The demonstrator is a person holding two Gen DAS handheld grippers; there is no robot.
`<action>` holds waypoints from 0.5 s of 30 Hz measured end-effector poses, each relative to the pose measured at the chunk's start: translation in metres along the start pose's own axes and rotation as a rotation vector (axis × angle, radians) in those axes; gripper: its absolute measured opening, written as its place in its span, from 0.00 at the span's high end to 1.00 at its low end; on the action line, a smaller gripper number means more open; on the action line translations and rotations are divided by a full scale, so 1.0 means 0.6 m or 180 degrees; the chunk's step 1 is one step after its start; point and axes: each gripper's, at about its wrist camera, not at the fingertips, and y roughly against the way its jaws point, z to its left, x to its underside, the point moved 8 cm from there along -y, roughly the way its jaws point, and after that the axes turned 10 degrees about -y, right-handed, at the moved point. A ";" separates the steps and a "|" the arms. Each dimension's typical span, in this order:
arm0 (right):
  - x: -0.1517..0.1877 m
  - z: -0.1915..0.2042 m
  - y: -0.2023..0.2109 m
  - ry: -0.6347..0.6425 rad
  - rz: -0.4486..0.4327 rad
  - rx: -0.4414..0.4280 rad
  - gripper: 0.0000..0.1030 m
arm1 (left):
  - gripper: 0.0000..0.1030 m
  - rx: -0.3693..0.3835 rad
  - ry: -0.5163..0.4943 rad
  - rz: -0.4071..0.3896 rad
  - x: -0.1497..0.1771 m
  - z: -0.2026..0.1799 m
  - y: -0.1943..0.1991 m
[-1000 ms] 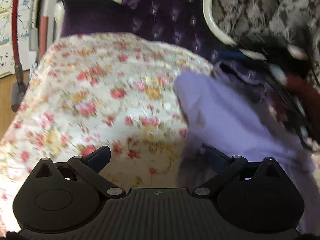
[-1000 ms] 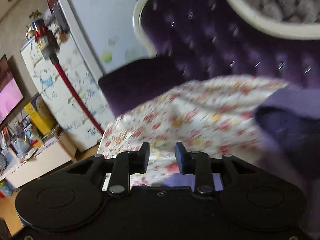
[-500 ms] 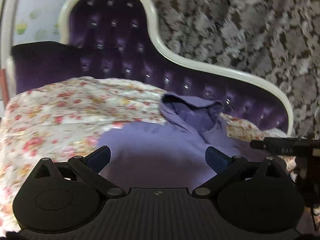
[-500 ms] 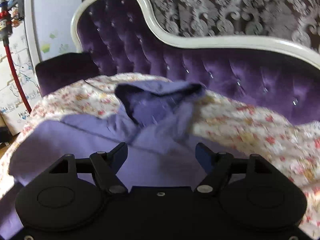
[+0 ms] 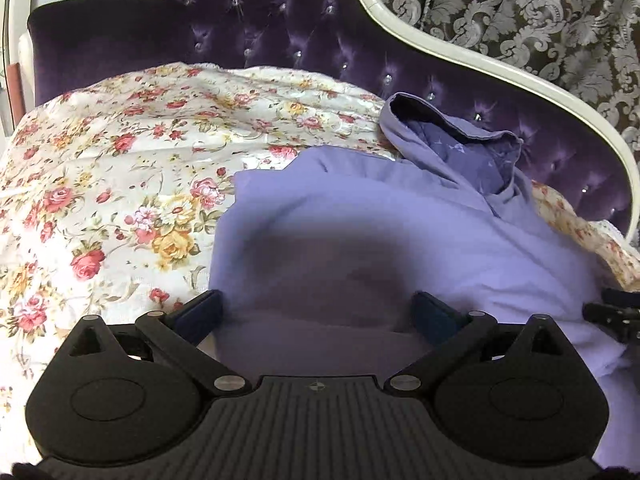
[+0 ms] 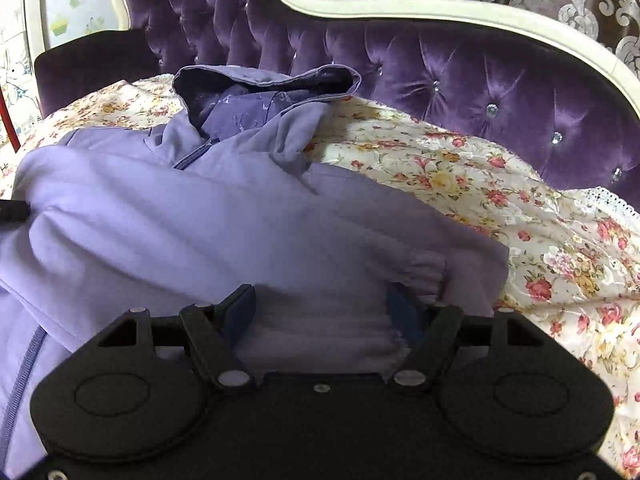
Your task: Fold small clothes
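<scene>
The hoodie (image 5: 400, 232) lies spread on the floral sheet (image 5: 120, 168); we hover both grippers, left gripper (image 5: 316, 312) and right gripper (image 6: 320, 308), jaws wide, empty, and next must pinch a sleeve.

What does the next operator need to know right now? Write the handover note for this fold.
Left claw: open, nothing gripped, lavender fabric lying between its fingers.
Right claw: open; its jaws have just been opening, with the ribbed hem between them but not pinched.
Lavender hooded jacket: lies face up on the floral bedspread over the purple tufted sofa. Hood is at the far end, open; an elastic cuff sits by the right claw.
Done: jacket laid out, though rumpled.
Left: no fold is visible yet. Sleeves, body and hood are likely all still to fold.
</scene>
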 end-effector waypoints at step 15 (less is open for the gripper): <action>-0.214 -0.012 0.024 -0.0487 -0.0104 -0.0603 0.23 | 0.00 0.0316 -0.0285 -0.0294 -0.244 -0.071 0.065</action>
